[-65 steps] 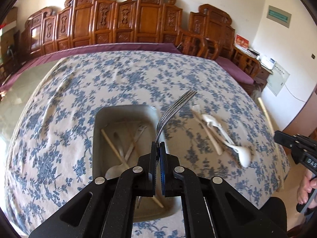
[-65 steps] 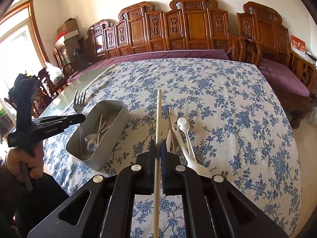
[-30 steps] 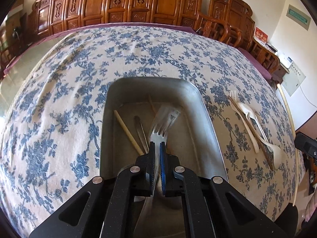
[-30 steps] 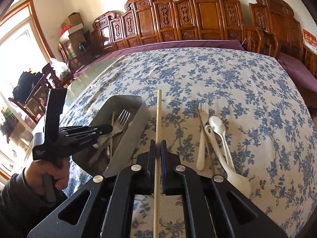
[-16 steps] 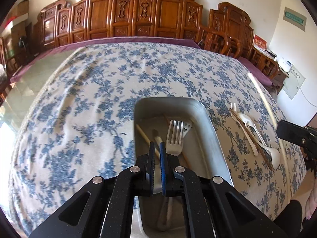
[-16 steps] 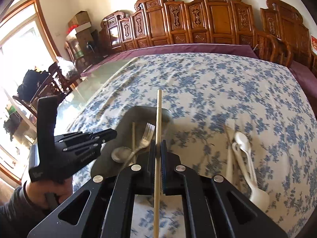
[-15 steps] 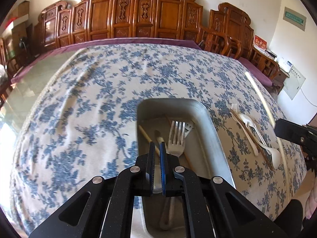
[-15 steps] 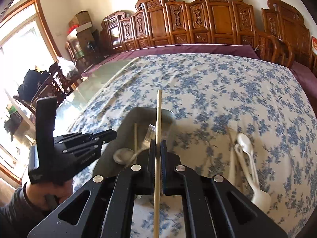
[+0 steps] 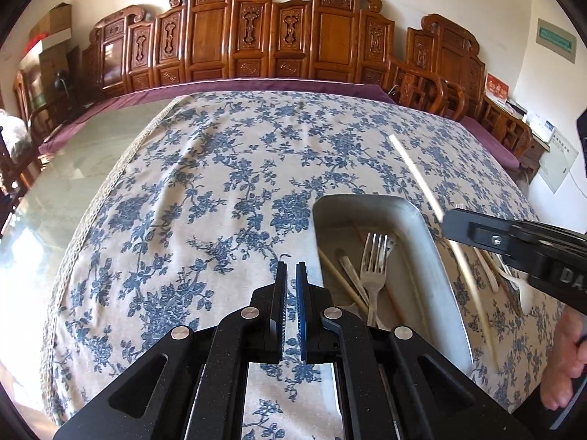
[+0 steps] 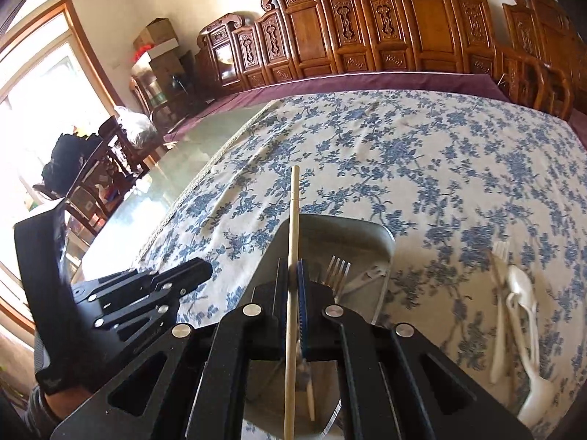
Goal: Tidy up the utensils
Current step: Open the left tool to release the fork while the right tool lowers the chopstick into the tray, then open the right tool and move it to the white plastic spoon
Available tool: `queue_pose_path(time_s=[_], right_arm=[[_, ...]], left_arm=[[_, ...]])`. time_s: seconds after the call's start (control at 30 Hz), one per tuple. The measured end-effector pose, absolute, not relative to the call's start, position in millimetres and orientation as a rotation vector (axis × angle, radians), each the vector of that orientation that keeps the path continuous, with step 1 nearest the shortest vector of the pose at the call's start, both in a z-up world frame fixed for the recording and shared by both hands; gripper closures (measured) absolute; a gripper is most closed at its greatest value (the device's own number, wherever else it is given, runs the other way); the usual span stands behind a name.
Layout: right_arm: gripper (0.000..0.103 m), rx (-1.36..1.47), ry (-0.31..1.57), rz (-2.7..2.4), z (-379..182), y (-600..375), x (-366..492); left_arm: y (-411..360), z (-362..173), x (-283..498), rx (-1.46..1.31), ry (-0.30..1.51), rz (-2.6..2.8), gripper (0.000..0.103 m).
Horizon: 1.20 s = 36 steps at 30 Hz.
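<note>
A grey metal tray [image 9: 436,256] sits on the flowered tablecloth and holds a metal fork [image 9: 373,264], a wooden chopstick [image 9: 343,282] and other utensils. My left gripper [image 9: 288,267] is nearly shut and empty, over the cloth just left of the tray. My right gripper [image 10: 292,266] is shut on a pale wooden chopstick [image 10: 292,256] and holds it above the tray [image 10: 381,234]. The chopstick shows blurred in the left wrist view [image 9: 433,198]. White plastic utensils [image 10: 521,304] lie on the cloth right of the tray.
The tablecloth [image 9: 220,190] covers most of the table; bare glass tabletop [image 9: 47,190] lies to the left. Carved wooden chairs [image 9: 256,36] line the far side. The left gripper shows at lower left in the right wrist view [image 10: 146,293].
My left gripper let the fork go into the tray and moved left, off the tray. My right gripper carried the chopstick left until it is over the tray.
</note>
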State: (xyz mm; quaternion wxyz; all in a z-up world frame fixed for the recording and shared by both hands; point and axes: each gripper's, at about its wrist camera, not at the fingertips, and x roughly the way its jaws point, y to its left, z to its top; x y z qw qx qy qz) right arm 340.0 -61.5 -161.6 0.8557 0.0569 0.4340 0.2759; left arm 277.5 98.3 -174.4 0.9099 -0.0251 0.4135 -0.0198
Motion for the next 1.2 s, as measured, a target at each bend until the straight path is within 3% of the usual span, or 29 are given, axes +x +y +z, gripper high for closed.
queue_pose_path(time_s=[0.27, 0.67, 1.13, 1.2], right_arm=[[0.097, 0.198, 0.93, 0.561, -184.8, -59.7, 357.9], [0.097, 0.098, 0.995, 0.548, -220.1, -52.8, 346.1], [0.095, 0.035, 0.913, 0.568, -193.7, -94.8, 324.4], [0.095, -0.002, 0.895, 0.545, -188.3, -112.5, 319.6]], left_arm=[[105.4, -173.8, 279.2, -0.08, 0.851, -0.028, 0.101], [100.5, -173.1, 277.9, -0.068, 0.848, -0.035, 0.101], [74.2, -168.7, 278.1, -0.045, 0.835, -0.071, 0.101], [65.2, -167.6, 277.8, -0.043, 0.835, -0.094, 0.096]])
